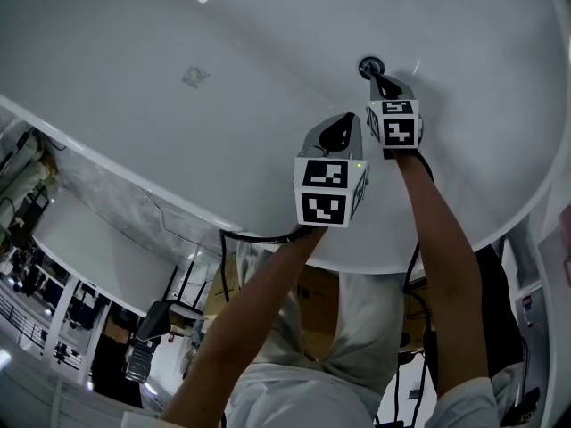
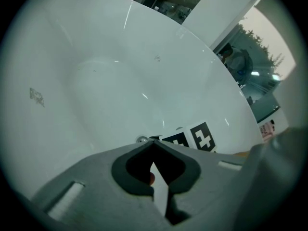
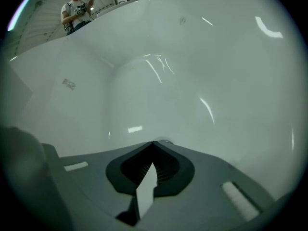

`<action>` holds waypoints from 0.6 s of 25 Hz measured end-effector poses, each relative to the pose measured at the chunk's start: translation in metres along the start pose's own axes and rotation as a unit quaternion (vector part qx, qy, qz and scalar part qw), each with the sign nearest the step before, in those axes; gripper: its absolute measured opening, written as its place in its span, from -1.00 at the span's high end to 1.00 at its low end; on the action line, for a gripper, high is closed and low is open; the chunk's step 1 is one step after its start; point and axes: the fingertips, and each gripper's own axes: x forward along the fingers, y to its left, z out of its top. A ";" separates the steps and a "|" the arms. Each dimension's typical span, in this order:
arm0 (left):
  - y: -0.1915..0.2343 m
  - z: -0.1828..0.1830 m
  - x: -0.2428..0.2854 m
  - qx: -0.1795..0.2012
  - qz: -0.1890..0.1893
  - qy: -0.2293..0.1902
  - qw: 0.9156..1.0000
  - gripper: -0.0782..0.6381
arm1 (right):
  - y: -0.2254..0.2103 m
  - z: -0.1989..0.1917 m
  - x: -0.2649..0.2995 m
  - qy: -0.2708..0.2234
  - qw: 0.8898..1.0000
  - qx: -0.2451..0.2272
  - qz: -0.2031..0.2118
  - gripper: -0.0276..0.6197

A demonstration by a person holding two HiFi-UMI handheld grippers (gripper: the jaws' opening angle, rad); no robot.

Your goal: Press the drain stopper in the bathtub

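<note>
Downward into the single white bathtub [image 1: 178, 43] both my forearms [image 1: 437, 239] extend, side by side. Two grippers: right gripper [image 1: 377, 80], jaws together and empty, tip at the one drain stopper [image 1: 369, 64] on the tub floor. My left gripper [image 1: 344, 121], jaws likewise together, is just short of it.

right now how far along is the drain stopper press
Done: both arms are down in the bathtub, and the right claw, shut, has its tip at the drain stopper. In hand: the press itself; whether the tip touches the stopper I cannot tell. The left claw, also shut and empty, hangs beside it. Left: push the stopper down, then lift away.
</note>
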 end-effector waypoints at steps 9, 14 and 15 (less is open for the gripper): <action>-0.029 0.022 -0.058 0.013 -0.002 -0.023 1.000 0.78 | 0.032 0.050 -0.081 -0.050 0.998 -0.011 0.024 0.91; -0.047 0.037 -0.097 0.025 -0.004 -0.037 0.999 0.78 | 0.044 0.074 -0.129 -0.074 0.997 -0.013 0.030 0.91; -0.050 0.040 -0.105 0.028 -0.005 -0.039 0.999 0.78 | 0.046 0.078 -0.139 -0.078 0.996 -0.010 0.032 0.91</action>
